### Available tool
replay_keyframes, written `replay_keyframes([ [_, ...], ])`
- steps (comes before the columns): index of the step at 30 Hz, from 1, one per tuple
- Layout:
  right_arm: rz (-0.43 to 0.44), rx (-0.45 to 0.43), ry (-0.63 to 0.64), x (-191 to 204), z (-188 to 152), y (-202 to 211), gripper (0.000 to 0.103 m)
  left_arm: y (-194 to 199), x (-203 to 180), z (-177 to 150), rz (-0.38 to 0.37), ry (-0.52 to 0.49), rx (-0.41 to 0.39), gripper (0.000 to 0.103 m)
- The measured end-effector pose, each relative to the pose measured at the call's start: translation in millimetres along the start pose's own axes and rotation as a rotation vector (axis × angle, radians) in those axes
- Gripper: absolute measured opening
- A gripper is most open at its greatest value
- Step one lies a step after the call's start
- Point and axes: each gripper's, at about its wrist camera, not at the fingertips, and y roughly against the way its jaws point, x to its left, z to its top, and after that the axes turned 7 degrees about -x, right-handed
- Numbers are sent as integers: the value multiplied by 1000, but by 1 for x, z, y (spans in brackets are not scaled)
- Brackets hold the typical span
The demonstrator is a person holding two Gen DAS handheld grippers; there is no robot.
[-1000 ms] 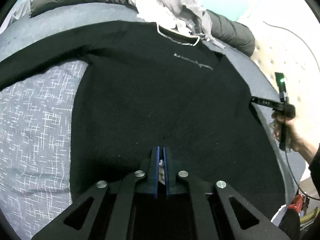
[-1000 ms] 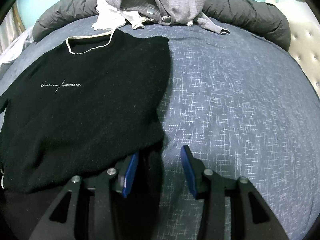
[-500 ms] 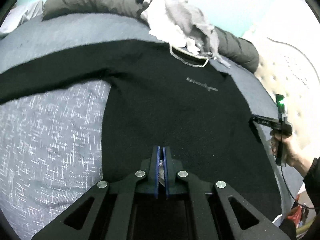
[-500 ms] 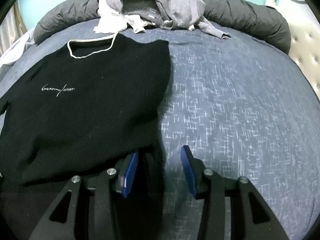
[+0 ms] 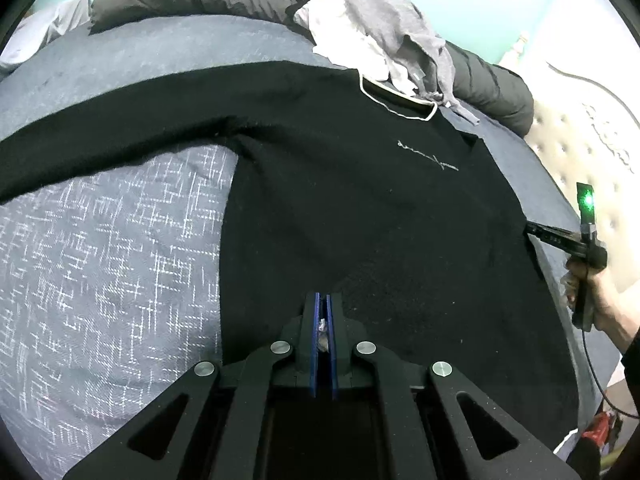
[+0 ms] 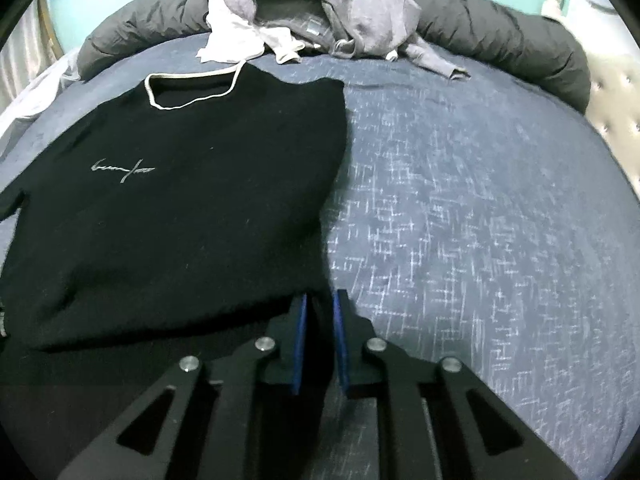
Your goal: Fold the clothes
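Along the lower middle of the right wrist view, the right gripper (image 6: pixel 320 312) is closing its jaws, which stood well apart a second ago, and the black sweater's (image 6: pixel 172 208) right-hand lower corner lies between the blue pads; a narrow gap remains, so I judge the grip not yet firm. That closing matters: it looks like the start of the next fold, with the hem being taken at this corner. The left gripper (image 5: pixel 322 312) has its jaws pressed together, as they were a second ago, low in the centre of its view over the dark hem; whether fabric is pinched there I cannot tell, though a pale scrap shows between the pads. The sweater lies flat on the blue bed (image 6: pixel 480 220), collar toward the top of the frame, one sleeve stretched out to the left edge of the left view. A grey clothes pile (image 6: pixel 320 8) sits beyond the collar. Compared with a second ago, the left view has swung, shifting the sweater rightward.
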Motion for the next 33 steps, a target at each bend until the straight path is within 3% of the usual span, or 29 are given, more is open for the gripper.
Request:
replay_keyframes([
  [3, 9, 18, -36, -16, -2, 8, 12, 0, 0, 0, 1, 0, 1, 4],
  [5, 15, -23, -92, -31, 1, 20, 13, 0, -1, 0, 2, 0, 2, 4],
  [9, 53, -76, -186, -42, 24, 24, 36, -1, -1, -1, 4, 1, 4, 5],
  [11, 62, -93, -216, -43, 37, 23, 36, -1, -2, -1, 5, 1, 5, 5],
  [15, 64, -96, -229, -35, 68, 4, 38, -1, -2, -2, 8, 1, 7, 5],
  [17, 68, -97, -237, -31, 83, -8, 45, -2, -4, -3, 11, -12, 10, 5],
  [20, 51, -88, -258, -30, 103, -28, 47, -4, -6, -5, 16, -33, 15, 5],
  [30, 23, -13, -319, -38, 141, -92, 46, -15, -5, -7, 16, -53, 39, 5],
  [33, 20, 3, -313, -38, 146, -105, 17, -18, -5, -6, 16, -56, 42, 5],
])
